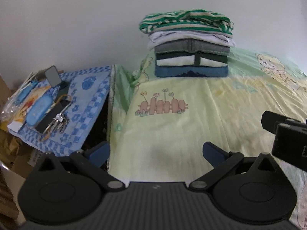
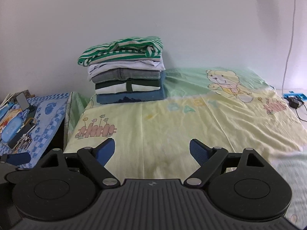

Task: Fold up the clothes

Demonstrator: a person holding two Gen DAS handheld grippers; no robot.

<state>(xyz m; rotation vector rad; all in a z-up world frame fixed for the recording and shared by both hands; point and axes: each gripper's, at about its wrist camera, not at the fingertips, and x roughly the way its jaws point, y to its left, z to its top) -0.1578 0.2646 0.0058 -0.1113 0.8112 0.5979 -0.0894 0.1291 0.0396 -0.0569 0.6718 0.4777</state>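
A stack of folded clothes (image 1: pixel 190 44) (image 2: pixel 126 76) stands at the far side of the bed against the wall, topped by a green-and-cream striped garment (image 1: pixel 186 21) (image 2: pixel 122 49), with white, grey, dark green and blue pieces under it. My left gripper (image 1: pixel 156 153) hangs open over the pale yellow sheet (image 1: pixel 172 130), well short of the stack, nothing between its blue pads. My right gripper (image 2: pixel 152 151) is open too, above the sheet (image 2: pixel 172 126), holding nothing. Part of the right gripper shows at the right edge of the left wrist view.
Left of the bed, a blue patterned cloth (image 1: pixel 82 103) (image 2: pixel 49 115) covers a low surface with keys (image 1: pixel 57 122), a blue case (image 1: pixel 38 109) and small clutter. Cardboard boxes (image 1: pixel 11 153) sit below. A cable and blue object (image 2: pixel 293 95) lie right of the bed.
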